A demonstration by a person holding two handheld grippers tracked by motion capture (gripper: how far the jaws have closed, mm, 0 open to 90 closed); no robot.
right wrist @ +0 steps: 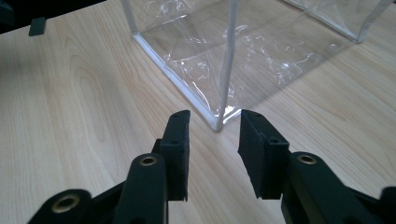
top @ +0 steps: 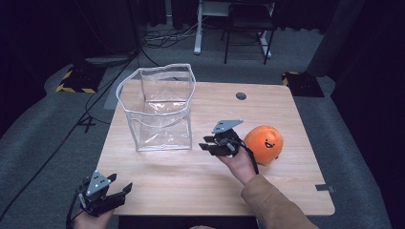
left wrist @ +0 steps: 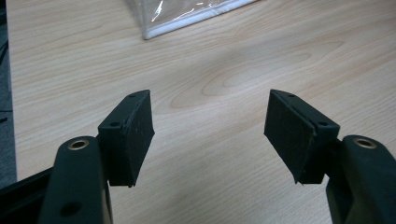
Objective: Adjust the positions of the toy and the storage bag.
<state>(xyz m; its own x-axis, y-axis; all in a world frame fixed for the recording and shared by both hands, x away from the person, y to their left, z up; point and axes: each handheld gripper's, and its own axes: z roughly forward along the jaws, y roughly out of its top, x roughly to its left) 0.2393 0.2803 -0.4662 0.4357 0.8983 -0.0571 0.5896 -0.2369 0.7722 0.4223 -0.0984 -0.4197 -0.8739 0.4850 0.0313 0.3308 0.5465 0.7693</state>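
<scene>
Right tool (top: 208, 145): jaws partly open, nothing between them, touching nothing. It sits just off the near right corner of the clear plastic bag (top: 160, 107); in the right gripper view that corner seam stands just ahead of the tool (right wrist: 214, 140). Hand (top: 239, 162) reaches in from the near edge, forearm in a tan sleeve (top: 272, 205), tool pointing left toward the bag.

Orange ball (top: 264, 144): right of the bag, close behind the right tool, resting on the desk (top: 296, 191).

Left tool (top: 122, 190): jaws wide open, empty, at the desk's near edge, well short of the bag.
</scene>
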